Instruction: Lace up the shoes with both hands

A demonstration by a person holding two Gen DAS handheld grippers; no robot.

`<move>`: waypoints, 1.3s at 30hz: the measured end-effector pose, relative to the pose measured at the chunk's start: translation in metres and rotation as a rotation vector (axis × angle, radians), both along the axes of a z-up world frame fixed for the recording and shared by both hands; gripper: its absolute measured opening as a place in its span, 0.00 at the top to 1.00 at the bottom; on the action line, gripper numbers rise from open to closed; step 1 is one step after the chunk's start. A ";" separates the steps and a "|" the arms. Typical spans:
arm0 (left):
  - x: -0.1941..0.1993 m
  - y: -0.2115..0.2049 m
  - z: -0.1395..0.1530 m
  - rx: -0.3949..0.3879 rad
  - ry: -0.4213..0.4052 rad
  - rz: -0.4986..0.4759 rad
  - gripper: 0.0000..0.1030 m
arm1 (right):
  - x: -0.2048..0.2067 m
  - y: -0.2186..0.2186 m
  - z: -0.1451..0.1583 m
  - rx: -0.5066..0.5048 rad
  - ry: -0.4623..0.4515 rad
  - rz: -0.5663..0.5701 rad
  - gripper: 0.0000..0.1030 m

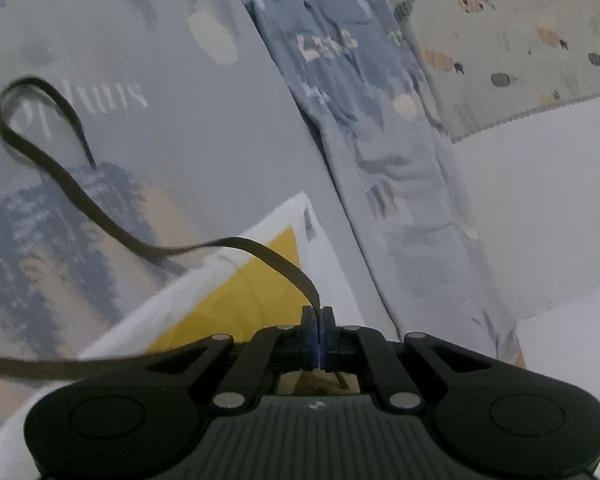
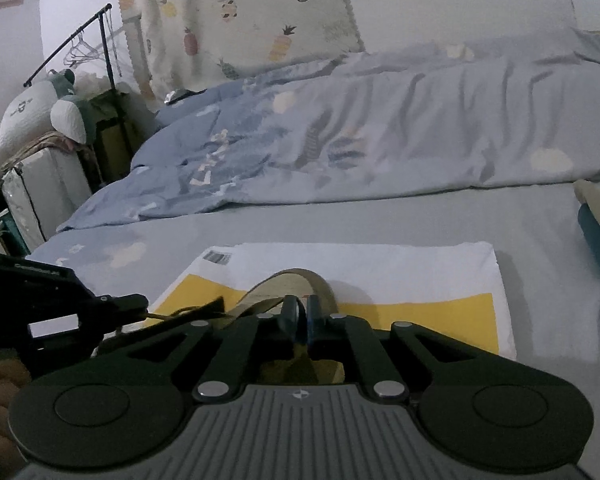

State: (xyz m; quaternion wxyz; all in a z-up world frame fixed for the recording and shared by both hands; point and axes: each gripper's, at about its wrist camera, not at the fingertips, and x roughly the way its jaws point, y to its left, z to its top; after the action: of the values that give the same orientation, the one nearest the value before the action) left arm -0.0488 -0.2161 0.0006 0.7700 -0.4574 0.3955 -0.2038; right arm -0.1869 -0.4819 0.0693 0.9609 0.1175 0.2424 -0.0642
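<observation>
Through the left wrist camera I saw my left gripper (image 1: 318,322) clamped fully together on a flat, dark olive shoelace (image 1: 100,216), the blue pads (image 1: 314,340) pinching it right at the tips. From there the lace rose, ran away to the left across the yellow-and-white paper bag (image 1: 256,284) and onto the grey-blue bedsheet (image 1: 204,128), where it curled into an open loop at the far left; a second stretch of it crossed the near left corner, blurred. A rumpled blue duvet (image 1: 364,92) lay to the right, with a pineapple-print curtain (image 1: 512,40) beyond it. No shoe showed in this view. Through the right wrist camera my right gripper (image 2: 301,312) had its jaws drawn nearly together, a loop of the same olive lace (image 2: 300,276) arching just past the fingertips; I could not tell for certain whether the pads were pressing on it. The bag (image 2: 380,264) lay flat under it on the bed, the duvet (image 2: 380,132) heaped behind. At the near left the other gripper's black body (image 2: 60,312) sat just beside mine, with lace trailing toward it. A clothes rail (image 2: 104,40) and a plush toy (image 2: 40,112) stood at the far left.
</observation>
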 end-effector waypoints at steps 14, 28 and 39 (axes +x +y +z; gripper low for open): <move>0.000 0.018 0.005 0.031 -0.014 0.065 1.00 | -0.017 0.036 0.003 -0.142 -0.039 -0.055 0.90; -0.005 0.018 0.012 0.048 -0.025 0.081 1.00 | -0.031 0.046 0.005 -0.176 -0.059 -0.031 0.81; -0.010 0.029 0.012 0.039 0.057 0.105 1.00 | -0.026 0.044 -0.012 -0.214 0.004 -0.069 0.72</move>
State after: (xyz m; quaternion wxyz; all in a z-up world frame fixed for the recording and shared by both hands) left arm -0.0591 -0.1872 0.0128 0.7768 -0.4679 0.3969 -0.1422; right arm -0.2132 -0.4380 0.0571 0.9647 0.0223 0.2318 -0.1228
